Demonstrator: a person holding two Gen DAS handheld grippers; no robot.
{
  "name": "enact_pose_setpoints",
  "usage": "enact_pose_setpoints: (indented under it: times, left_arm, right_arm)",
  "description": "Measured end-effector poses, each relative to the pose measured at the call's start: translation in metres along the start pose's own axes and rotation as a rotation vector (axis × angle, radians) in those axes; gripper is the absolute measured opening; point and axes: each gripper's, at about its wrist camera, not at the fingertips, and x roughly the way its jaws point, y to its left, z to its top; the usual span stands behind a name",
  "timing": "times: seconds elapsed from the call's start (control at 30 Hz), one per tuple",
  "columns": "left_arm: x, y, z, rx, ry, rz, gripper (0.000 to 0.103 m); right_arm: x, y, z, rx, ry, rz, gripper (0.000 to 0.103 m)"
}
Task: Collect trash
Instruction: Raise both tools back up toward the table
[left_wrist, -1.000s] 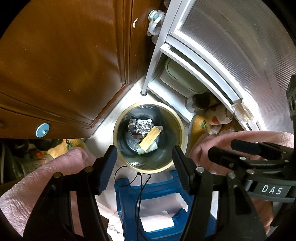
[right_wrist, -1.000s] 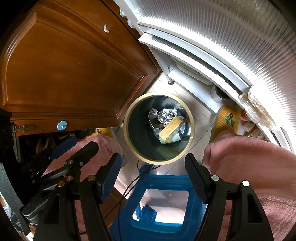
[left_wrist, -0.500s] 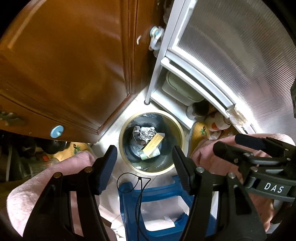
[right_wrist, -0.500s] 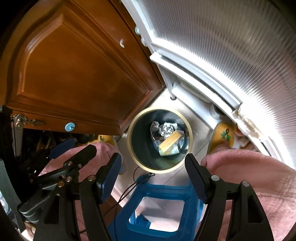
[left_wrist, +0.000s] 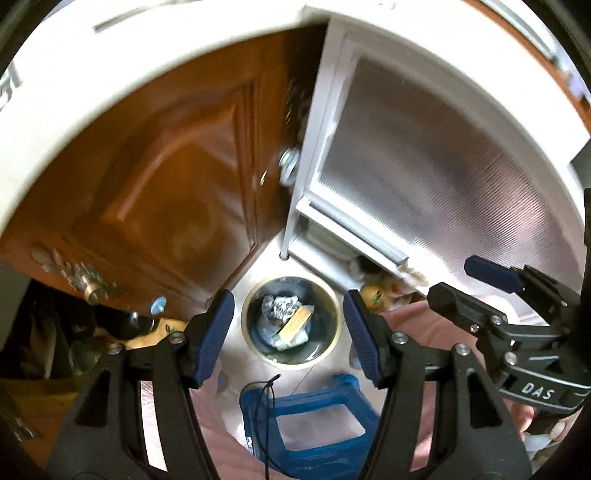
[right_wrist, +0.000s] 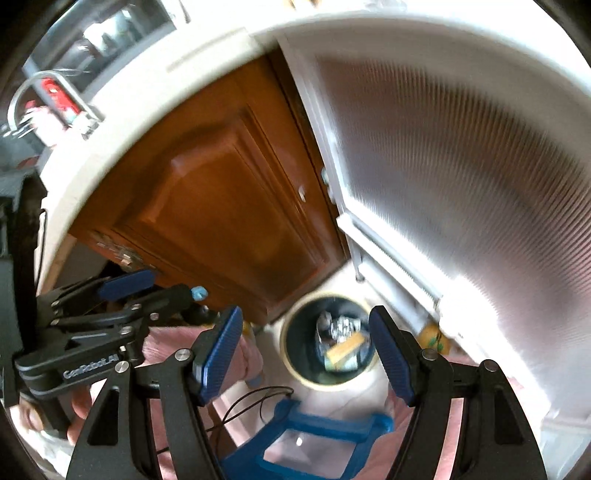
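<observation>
A round dark bin with a gold rim (left_wrist: 255, 345) (right_wrist: 286, 354) stands on the pale floor far below both grippers. Inside it lie crumpled foil (left_wrist: 279, 306) (right_wrist: 341, 326) and a yellow card wrapper (left_wrist: 295, 321) (right_wrist: 345, 349). My left gripper (left_wrist: 288, 336) hangs high above the bin, open, with nothing between its blue pads. My right gripper (right_wrist: 306, 354) is also open and empty, high over the bin. Each gripper shows at the edge of the other's view, the right one (left_wrist: 495, 280) and the left one (right_wrist: 129, 286).
A blue plastic stool (left_wrist: 306, 432) (right_wrist: 314, 439) stands just in front of the bin, with a black cord over it. A brown wooden cabinet door (left_wrist: 177, 206) rises at left and a ribbed white panel (left_wrist: 436, 177) at right. A white counter edge (right_wrist: 155, 96) runs across the top. Pink sleeves flank both grippers.
Both grippers have risen well above the bin, which now looks much smaller and farther away. A white counter edge has come into view at the top. Both grippers stayed open.
</observation>
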Motion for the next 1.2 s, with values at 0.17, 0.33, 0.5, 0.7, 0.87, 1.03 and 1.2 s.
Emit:
enact_pose_setpoints:
  times: [0.17, 0.33, 0.5, 0.7, 0.87, 1.03, 1.2]
  left_arm:
    - [-0.044, -0.008, 0.026, 0.016, -0.057, -0.030, 0.059]
    - [-0.080, -0.018, 0.059, 0.025, -0.091, -0.052, 0.059]
    - [-0.111, -0.022, 0.100, 0.039, -0.118, -0.074, 0.059]
    - [-0.137, -0.026, 0.155, 0.091, -0.164, -0.029, 0.059]
    - [-0.145, -0.032, 0.196, 0.129, -0.184, -0.006, 0.059]
    - [-0.146, -0.041, 0.236, 0.169, -0.209, 0.025, 0.059]
    - [-0.128, -0.041, 0.281, 0.166, -0.200, 0.030, 0.059]
  right_arm:
    - [-0.064, 0.016, 0.026, -0.059, -0.112, 0.022, 0.072]
    - [-0.125, 0.019, 0.061, -0.089, -0.212, 0.012, 0.072]
    - [-0.163, 0.009, 0.102, -0.081, -0.231, -0.010, 0.072]
    - [-0.196, -0.007, 0.155, -0.076, -0.272, -0.087, 0.072]
    - [-0.209, -0.035, 0.199, -0.057, -0.289, -0.144, 0.072]
    - [-0.208, -0.067, 0.243, -0.018, -0.278, -0.180, 0.072]
    - [-0.194, -0.100, 0.286, 0.041, -0.263, -0.188, 0.072]
